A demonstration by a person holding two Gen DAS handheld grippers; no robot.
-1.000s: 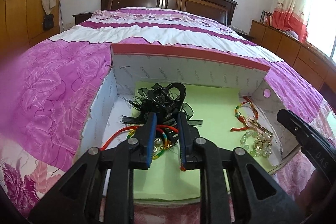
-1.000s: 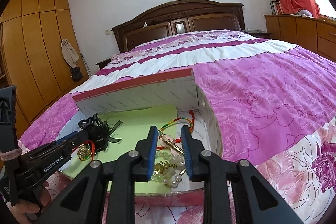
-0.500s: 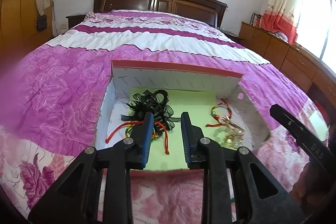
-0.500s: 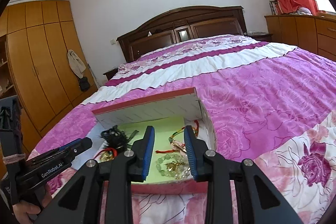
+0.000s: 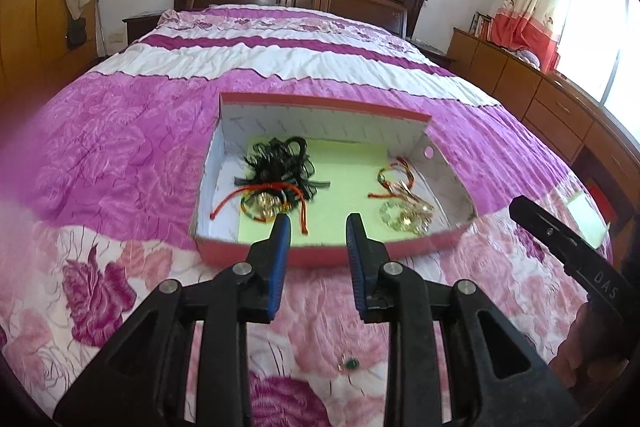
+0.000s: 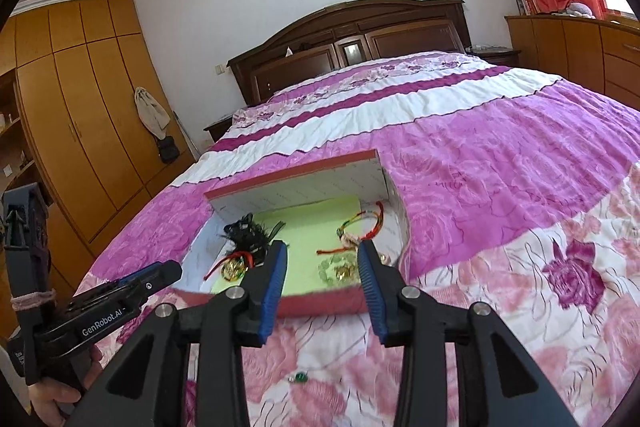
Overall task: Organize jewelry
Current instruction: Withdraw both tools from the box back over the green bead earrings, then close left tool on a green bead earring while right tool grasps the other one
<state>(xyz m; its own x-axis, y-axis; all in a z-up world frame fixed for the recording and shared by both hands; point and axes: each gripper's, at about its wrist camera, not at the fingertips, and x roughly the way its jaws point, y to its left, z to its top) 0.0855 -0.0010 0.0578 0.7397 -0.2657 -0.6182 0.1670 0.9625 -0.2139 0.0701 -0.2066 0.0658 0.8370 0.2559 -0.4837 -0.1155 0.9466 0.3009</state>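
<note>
Hovering empty over the bedspread, left gripper (image 5: 318, 223) has jaws apart with nothing between them, just been opening; right gripper (image 6: 322, 253) is spread wider, also just been opening, also holding nothing. Both sit short of the near wall of the box (image 5: 320, 254), so they look clear of it, probably done with a drop. The box rests on the bed (image 5: 132, 131), lined with a green sheet (image 5: 344, 171). Jewelry is split in two groups: black hair clip (image 5: 280, 159) with a red-cord bracelet (image 5: 262, 201) on the left, bead bracelet (image 5: 404, 217) with another corded bracelet (image 5: 394, 173) on the right, likely sorted per side. One small green piece (image 5: 351, 363) lies loose on the bedspread near the camera, outside the box, likely next. It is too small to identify; ring or earring, can't tell. Bead cluster blurred, gold bits unclear. Only part of one hand (image 6: 52, 397) shows at frame edge.
</note>
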